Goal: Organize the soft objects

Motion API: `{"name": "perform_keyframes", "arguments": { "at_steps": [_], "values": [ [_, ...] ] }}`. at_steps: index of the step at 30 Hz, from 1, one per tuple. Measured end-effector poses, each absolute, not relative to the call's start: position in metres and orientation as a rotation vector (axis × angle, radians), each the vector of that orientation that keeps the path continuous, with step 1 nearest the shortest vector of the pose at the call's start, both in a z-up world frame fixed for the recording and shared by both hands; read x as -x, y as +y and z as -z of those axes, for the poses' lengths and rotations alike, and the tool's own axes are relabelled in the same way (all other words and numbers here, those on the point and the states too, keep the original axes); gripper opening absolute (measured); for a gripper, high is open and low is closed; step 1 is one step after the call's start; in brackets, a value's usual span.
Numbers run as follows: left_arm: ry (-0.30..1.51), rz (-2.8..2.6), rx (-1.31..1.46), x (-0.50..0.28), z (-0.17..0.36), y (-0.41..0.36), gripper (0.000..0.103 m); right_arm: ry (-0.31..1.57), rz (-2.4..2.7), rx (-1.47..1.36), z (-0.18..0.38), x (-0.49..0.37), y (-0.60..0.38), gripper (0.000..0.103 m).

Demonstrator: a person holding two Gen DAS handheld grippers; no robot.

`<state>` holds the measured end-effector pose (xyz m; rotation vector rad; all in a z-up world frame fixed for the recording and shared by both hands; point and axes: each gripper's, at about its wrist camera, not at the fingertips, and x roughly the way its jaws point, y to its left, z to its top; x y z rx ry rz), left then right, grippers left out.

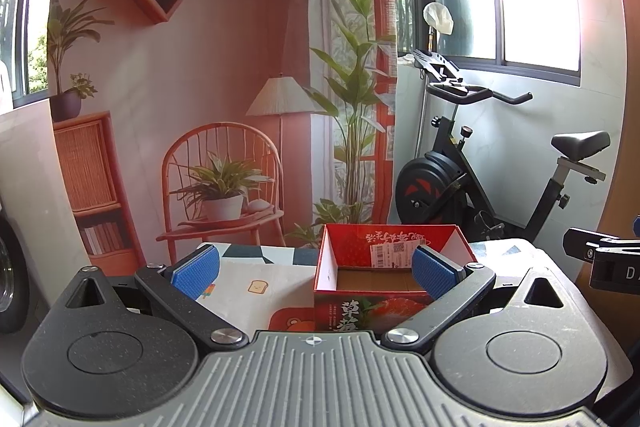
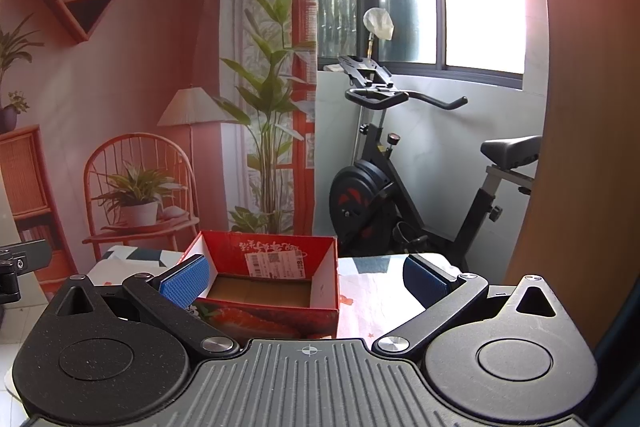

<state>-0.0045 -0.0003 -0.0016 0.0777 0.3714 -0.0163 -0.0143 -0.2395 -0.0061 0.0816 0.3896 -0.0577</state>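
Observation:
A red cardboard box (image 1: 394, 251) with strawberry print stands open-topped on a table covered by a patterned cloth (image 1: 256, 279); its inside shows only a bare brown floor. In the right wrist view the same box (image 2: 276, 263) sits left of centre. My left gripper (image 1: 316, 273) is open, held above the table in front of the box, blue pads wide apart with nothing between them. My right gripper (image 2: 306, 281) is also open and holds nothing, hovering just before the box. No soft objects are in either view.
An exercise bike (image 1: 480, 167) stands behind the table on the right, under a window. A printed backdrop (image 1: 200, 87) of chair, plants and shelves hangs behind the table. The right gripper's body (image 1: 604, 259) shows at the left view's right edge.

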Motion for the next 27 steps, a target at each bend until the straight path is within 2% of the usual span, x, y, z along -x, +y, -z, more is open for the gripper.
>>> {"name": "perform_keyframes", "arguments": {
  "at_steps": [27],
  "values": [
    [0.372, 0.019, -0.077, 0.0042, 0.0016, 0.0008, 0.103, 0.392, 0.058, -0.085, 0.0081, 0.0114, -0.244, 0.103]
  ]
}}
